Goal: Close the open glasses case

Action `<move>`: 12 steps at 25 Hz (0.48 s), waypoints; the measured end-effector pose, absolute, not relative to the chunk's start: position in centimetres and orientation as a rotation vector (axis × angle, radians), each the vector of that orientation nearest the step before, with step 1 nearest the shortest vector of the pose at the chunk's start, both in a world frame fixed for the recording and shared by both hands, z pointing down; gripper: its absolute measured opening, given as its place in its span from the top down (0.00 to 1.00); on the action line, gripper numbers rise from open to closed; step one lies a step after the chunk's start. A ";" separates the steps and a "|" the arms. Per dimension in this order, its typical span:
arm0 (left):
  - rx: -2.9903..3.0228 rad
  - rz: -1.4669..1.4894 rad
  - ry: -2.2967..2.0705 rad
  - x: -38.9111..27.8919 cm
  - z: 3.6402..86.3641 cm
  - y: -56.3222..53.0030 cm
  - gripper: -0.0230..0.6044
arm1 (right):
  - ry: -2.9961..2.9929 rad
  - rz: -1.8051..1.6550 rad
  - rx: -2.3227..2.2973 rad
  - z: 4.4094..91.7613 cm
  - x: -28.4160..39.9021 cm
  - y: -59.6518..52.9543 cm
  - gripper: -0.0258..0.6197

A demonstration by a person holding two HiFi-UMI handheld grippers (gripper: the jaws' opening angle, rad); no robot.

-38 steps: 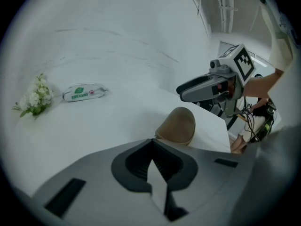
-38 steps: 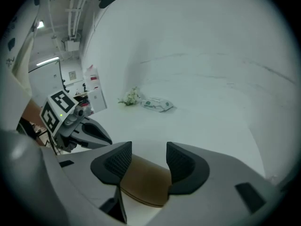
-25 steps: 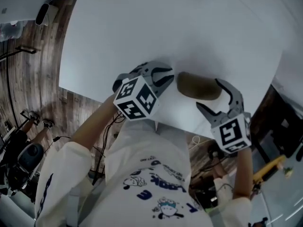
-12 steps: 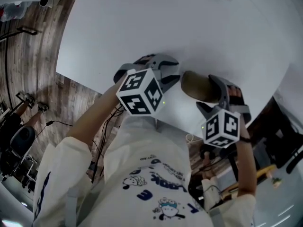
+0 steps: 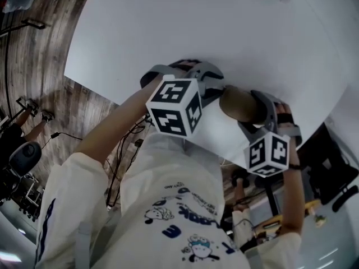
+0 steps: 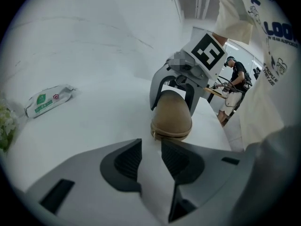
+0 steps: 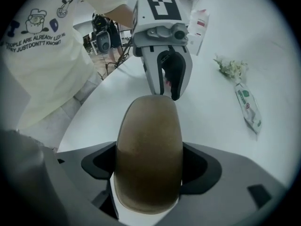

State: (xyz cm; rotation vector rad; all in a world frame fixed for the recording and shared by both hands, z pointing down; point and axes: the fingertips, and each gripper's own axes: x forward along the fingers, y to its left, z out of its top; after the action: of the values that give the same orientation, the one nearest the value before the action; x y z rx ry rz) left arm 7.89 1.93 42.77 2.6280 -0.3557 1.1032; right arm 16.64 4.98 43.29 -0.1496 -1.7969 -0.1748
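The glasses case [image 7: 148, 126] lies lid-down on its base, a brown domed shell near the edge of the white table [image 6: 94, 55] closest to me; in the left gripper view a seam runs round its near end with no gap showing. My right gripper [image 7: 148, 161] points steeply down over the case and straddles the end nearest that hand; its jaws stand wide and have just been closing a little, and the dark pads lie against the two long sides of the case, so I have it gripped across its width. My left gripper [image 6: 151, 147] sits just short of the other end of the case, tilted down at it; its jaws have just been opening and now stand a narrow slit apart, with only bare table between them and nothing held; whether its tips touch the case I cannot tell. Each gripper's marker cube rides behind it, the left cube [image 5: 175, 106] on my side of the case and the right cube [image 5: 269, 153] past the case's right end. Well beyond the case, further onto the table, lies a wipes packet [image 7: 249, 107], with a small sprig of flowers [image 7: 231, 68] beside it; past the case on my side, below the table edge, are my printed white shirt [image 5: 174, 206] and the wooden floor [image 5: 84, 105].
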 end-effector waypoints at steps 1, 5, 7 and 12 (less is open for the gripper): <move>2.637 1.099 -0.337 8.0 42.7 2.0 0.76 | -1.792 -0.196 -0.163 43.1 16.8 5.0 0.36; 2.669 1.063 -0.262 8.9 42.3 2.4 0.76 | -1.770 -0.211 -0.221 42.0 17.5 5.1 0.36; 2.689 1.060 -0.232 9.2 42.1 2.5 0.76 | -1.761 -0.230 -0.261 41.5 17.8 5.2 0.36; 2.721 1.048 -0.181 9.6 41.9 2.6 0.77 | -1.715 -0.265 -0.323 40.6 17.7 4.7 0.36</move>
State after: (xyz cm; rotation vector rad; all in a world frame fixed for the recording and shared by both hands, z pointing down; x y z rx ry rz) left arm 9.61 2.63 41.89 2.7209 -0.1811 1.0476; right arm 17.66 4.65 40.59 -0.3234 -1.7154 -0.2646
